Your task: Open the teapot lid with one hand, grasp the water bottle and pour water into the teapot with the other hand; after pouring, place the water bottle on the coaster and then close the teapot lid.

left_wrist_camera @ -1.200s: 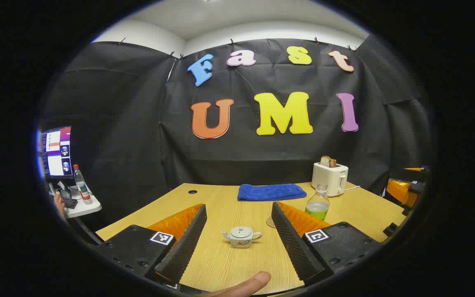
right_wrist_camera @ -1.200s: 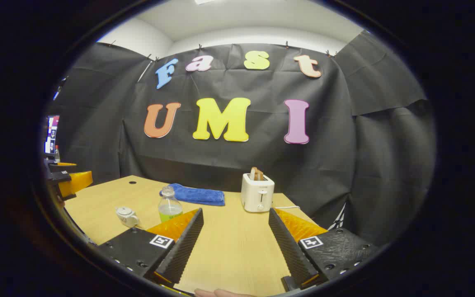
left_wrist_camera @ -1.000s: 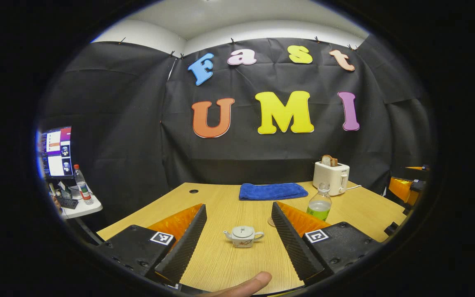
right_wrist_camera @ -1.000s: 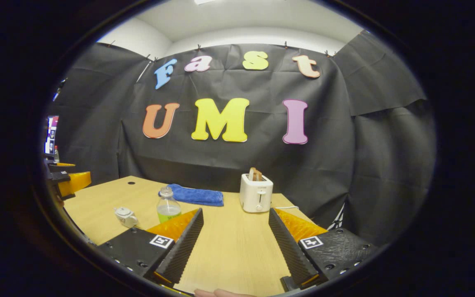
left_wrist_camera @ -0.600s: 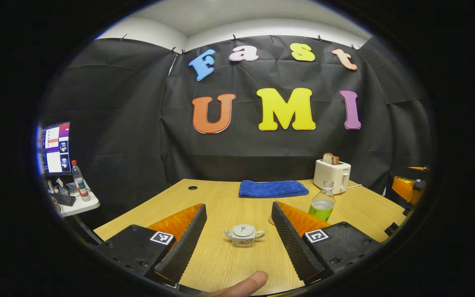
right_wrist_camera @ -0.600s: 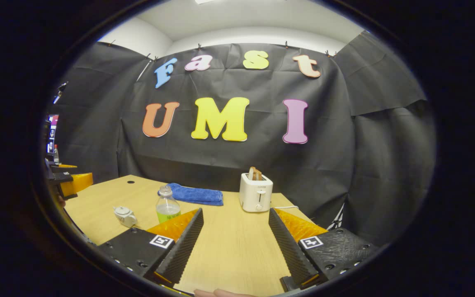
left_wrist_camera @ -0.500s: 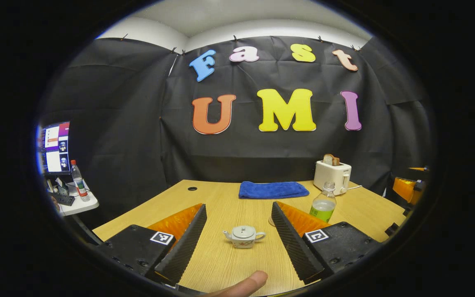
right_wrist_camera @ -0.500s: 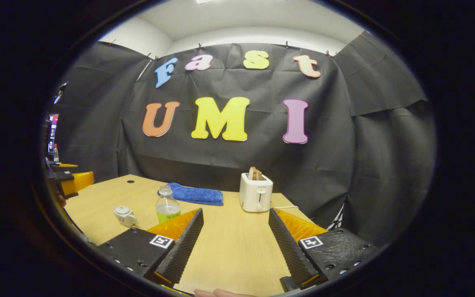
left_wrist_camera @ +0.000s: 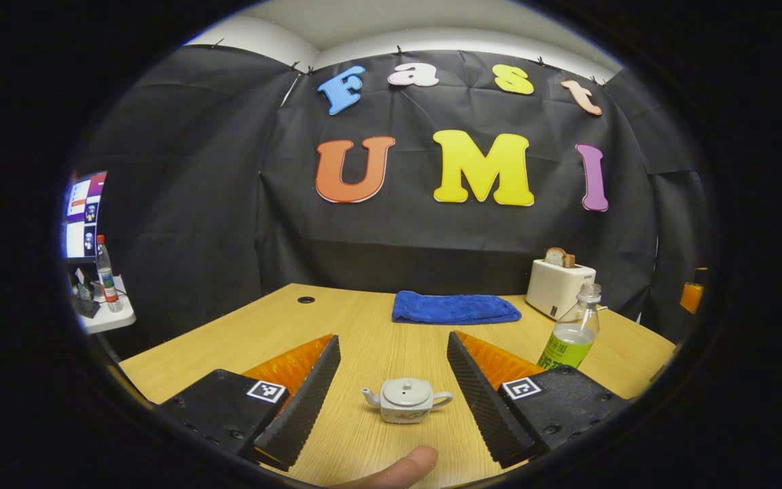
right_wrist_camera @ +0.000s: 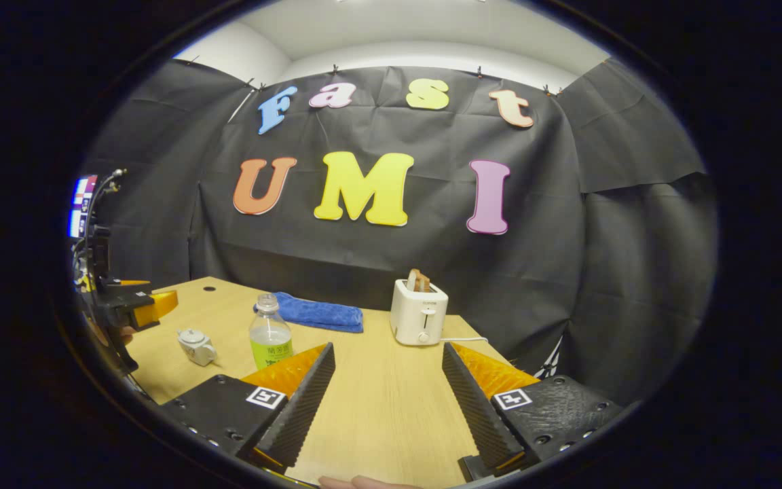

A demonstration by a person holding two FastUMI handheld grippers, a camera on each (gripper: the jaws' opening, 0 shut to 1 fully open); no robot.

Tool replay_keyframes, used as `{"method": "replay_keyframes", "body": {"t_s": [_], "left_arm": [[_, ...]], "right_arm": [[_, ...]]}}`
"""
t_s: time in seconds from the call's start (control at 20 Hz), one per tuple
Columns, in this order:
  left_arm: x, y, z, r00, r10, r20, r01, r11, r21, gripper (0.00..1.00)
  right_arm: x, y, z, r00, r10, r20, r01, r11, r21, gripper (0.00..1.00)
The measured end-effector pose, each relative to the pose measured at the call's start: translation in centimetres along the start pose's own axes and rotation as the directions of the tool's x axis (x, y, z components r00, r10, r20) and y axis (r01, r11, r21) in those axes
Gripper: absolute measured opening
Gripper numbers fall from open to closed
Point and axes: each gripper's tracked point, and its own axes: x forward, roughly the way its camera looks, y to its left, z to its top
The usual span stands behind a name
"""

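Observation:
A small white teapot (left_wrist_camera: 406, 401) with its lid on stands on the wooden table (left_wrist_camera: 364, 326), just ahead of my left gripper (left_wrist_camera: 393, 341) and centred between its open, empty fingers. The water bottle (left_wrist_camera: 571, 339), capless and holding some greenish liquid, stands upright at the right beyond the right finger. In the right gripper view my right gripper (right_wrist_camera: 387, 350) is open over bare table, with the bottle (right_wrist_camera: 270, 336) ahead to its left and the teapot (right_wrist_camera: 195, 346) farther left. The left gripper (right_wrist_camera: 143, 305) shows at that view's left edge, close to the teapot.
A white toaster (left_wrist_camera: 557, 288) with bread stands at the back right, and a folded blue towel (left_wrist_camera: 455, 308) lies along the table's back edge. A monitor (left_wrist_camera: 82, 214) and a side table with a bottle (left_wrist_camera: 104, 272) stand off to the left. A thumb (left_wrist_camera: 398, 468) shows at the bottom.
My left gripper has moved forward toward the teapot, which now looks larger; the bottle has slid right in its view. The right gripper has barely shifted. Both stay open.

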Motion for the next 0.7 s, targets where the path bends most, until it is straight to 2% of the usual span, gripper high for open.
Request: {"method": "replay_keyframes", "body": {"t_s": [0.2,0.3,0.4,0.6,0.7], "left_arm": [[3.3,0.1,-2.8,1.0,0.011,-0.011,-0.01,0.998,0.054,0.99],[4.3,-0.6,-3.9,0.999,-0.015,-0.034,0.016,0.999,0.047,0.97],[5.2,-0.8,-5.1,0.997,-0.03,-0.07,0.033,0.999,0.042,0.93],[5.6,-1.6,-5.8,0.994,-0.08,-0.072,0.083,0.995,0.052,0.74],[5.8,-1.6,-6.6,0.991,-0.091,-0.096,0.096,0.994,0.051,0.59]], "right_arm": [[0.9,0.0,-1.0,0.999,-0.006,-0.031,0.006,1.0,-0.005,0.95],[1.3,-0.1,-1.5,0.999,-0.012,-0.047,0.011,1.0,-0.007,0.98],[1.6,-0.1,-1.9,0.998,-0.014,-0.06,0.014,1.0,-0.004,0.95],[1.9,0.2,-2.6,0.997,-0.015,-0.078,0.014,1.0,-0.012,0.98],[2.2,0.5,-3.0,0.996,-0.009,-0.088,0.008,1.0,-0.012,0.98]]}}
